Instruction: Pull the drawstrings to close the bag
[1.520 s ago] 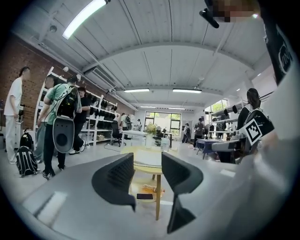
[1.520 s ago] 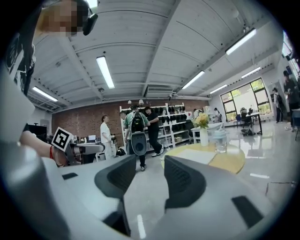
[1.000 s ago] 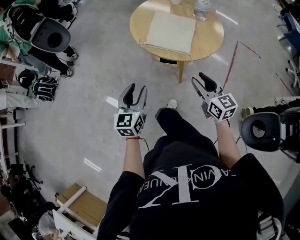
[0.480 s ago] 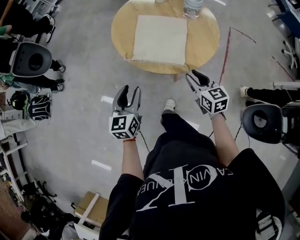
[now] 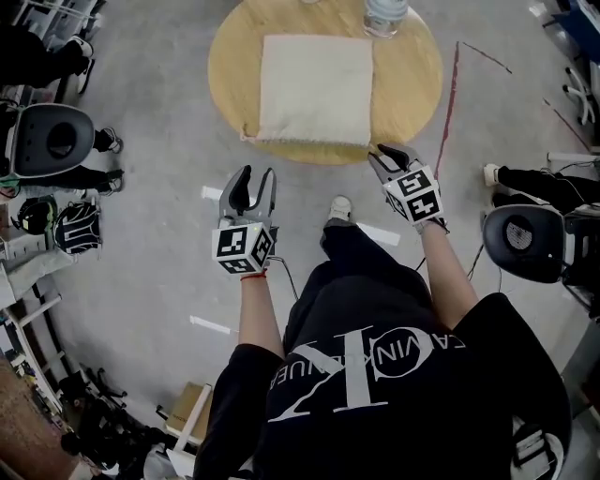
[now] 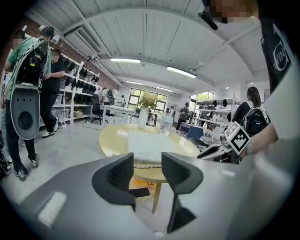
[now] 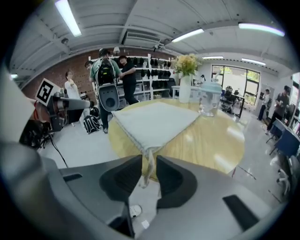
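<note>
A cream drawstring bag [image 5: 314, 89] lies flat on the round wooden table [image 5: 417, 84]. Its near right corner and drawstring [image 7: 151, 152] hang over the table's front edge. My right gripper [image 5: 384, 157] is at that corner. In the right gripper view the drawstring hangs between the jaws of the right gripper [image 7: 148, 162], which are closing; a thin gap still shows beside the string. My left gripper [image 5: 251, 181] hovers over the floor short of the table's near left edge. In the left gripper view the left gripper [image 6: 147, 161] is open and holds nothing, with the bag [image 6: 145, 145] beyond it.
A water bottle [image 5: 384, 13] stands at the table's far edge, and a vase of flowers [image 7: 186, 86] stands beside it. Chairs [image 5: 56, 141] [image 5: 520, 242] and seated people flank the floor left and right. A red line [image 5: 448, 103] runs along the floor to the right of the table.
Both grippers have moved forward to the table. The right gripper has reached the bag's near right corner and its jaws have narrowed round the hanging drawstring.
</note>
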